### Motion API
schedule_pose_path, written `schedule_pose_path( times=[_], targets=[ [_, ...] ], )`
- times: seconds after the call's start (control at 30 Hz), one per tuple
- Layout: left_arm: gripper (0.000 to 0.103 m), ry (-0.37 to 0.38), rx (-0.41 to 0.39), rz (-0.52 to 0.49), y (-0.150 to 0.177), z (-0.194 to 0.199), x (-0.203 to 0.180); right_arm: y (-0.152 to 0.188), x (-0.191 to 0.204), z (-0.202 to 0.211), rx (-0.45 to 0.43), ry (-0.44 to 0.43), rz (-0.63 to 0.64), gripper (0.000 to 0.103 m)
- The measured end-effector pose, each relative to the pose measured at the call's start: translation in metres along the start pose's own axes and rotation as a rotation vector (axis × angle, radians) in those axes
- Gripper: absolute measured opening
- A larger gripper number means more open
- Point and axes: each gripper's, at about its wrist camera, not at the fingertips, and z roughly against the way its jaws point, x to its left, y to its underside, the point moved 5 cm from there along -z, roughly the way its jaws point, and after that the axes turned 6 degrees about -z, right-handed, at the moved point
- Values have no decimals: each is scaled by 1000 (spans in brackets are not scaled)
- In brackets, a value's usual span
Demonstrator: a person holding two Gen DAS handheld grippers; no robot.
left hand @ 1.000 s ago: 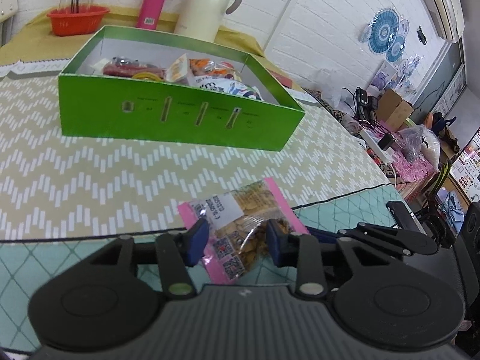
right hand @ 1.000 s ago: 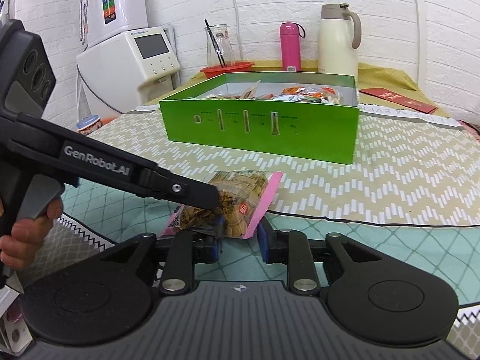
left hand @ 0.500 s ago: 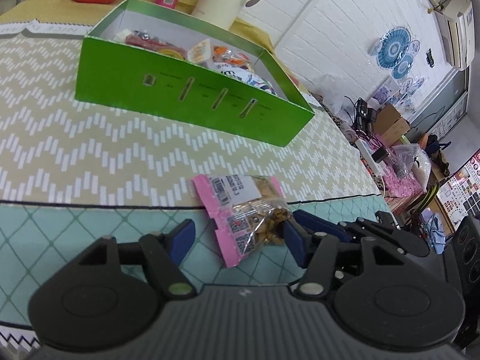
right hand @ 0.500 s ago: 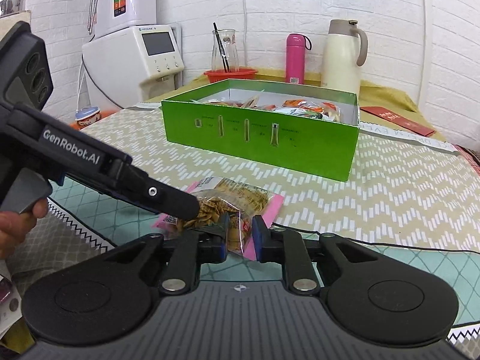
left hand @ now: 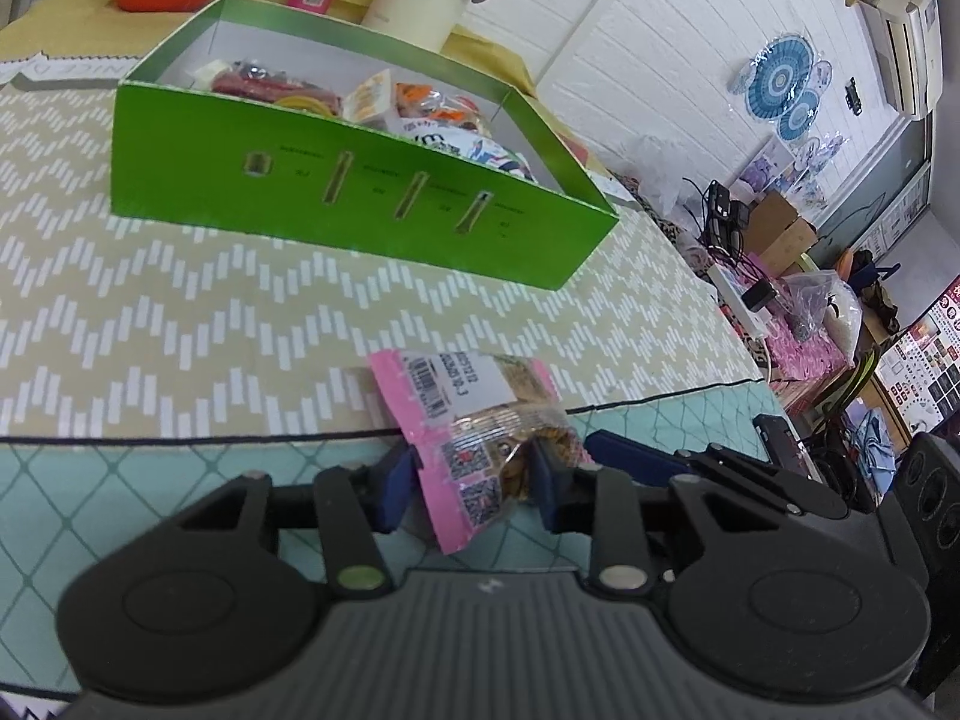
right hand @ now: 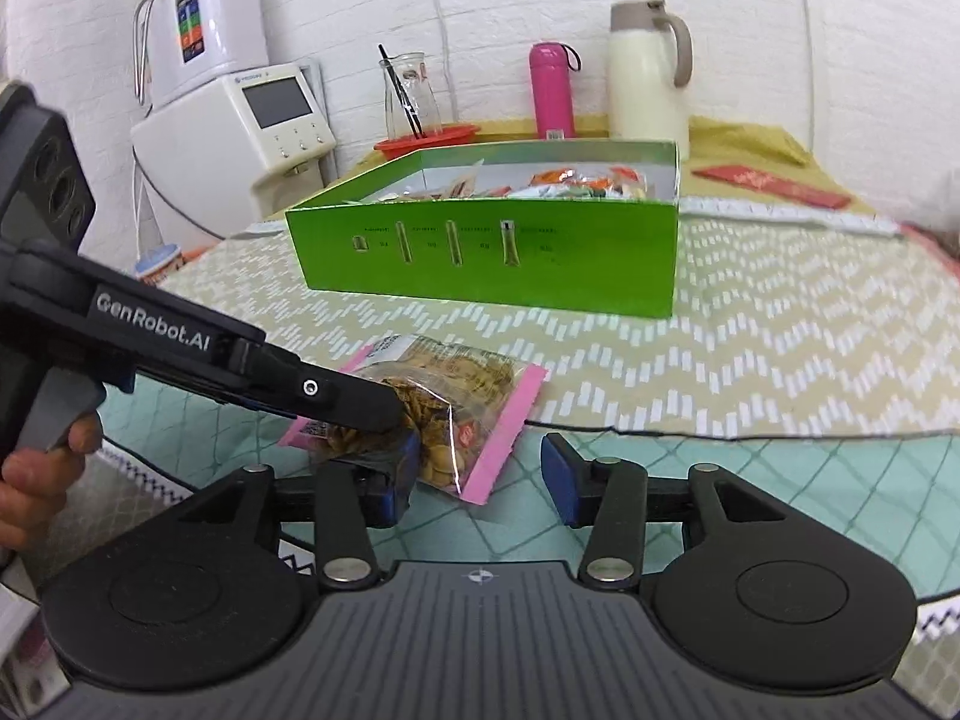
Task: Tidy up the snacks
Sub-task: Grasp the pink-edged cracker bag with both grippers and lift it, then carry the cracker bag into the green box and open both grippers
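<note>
A pink-edged clear snack bag (left hand: pixel 480 420) of golden crackers lies on the table in front of the green box (left hand: pixel 336 192), which holds several snack packs. My left gripper (left hand: pixel 471 480) is shut on the near end of the bag. In the right wrist view the same bag (right hand: pixel 462 384) shows with the left gripper's finger (right hand: pixel 336 396) pressed on it. My right gripper (right hand: pixel 480 480) is open, its fingers on either side of the bag's near right corner without gripping it. The green box (right hand: pixel 492 258) stands behind.
A cream thermos jug (right hand: pixel 645 72), a pink bottle (right hand: pixel 552 90), a glass jar in a red bowl (right hand: pixel 414 120) and a white appliance (right hand: pixel 240 120) stand behind the box. A red packet (right hand: pixel 768 183) lies at the back right. The table's right edge drops to clutter (left hand: pixel 798 312).
My left gripper opened, then closed on the snack bag. My right gripper, shut on the bag half a second ago, has opened and let it go.
</note>
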Motion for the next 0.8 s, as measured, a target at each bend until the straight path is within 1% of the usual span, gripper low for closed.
schedule_pose_path(
  times=[0.03,0.07,0.13,0.17,0.2,0.23,0.33,0.8],
  targets=[
    [31,-1,0,-2,0,0,0,0,0,-1,-3,-11,-12,76],
    [30,-5,0,-6,0,0,0,0,1,-2,-3,-16,-12,65],
    [30,-21,-1,-16,-1,0,-1,0,2,-4,-3,-14,-9,63],
    [29,-26,2,-16,-1,0,-2,0,3,-4,-2,-14,-7,58],
    [29,-24,6,-15,-1,0,-2,0,4,-3,2,-23,-11,50],
    [27,-25,6,-15,0,1,-3,0,5,-3,5,-41,-22,35],
    [24,-28,-2,-30,-1,6,-8,-1,10,1,-7,-28,-3,32],
    [24,-36,-113,-100,-35,34,-23,-39,21,17,-113,-9,65,31]
  ],
)
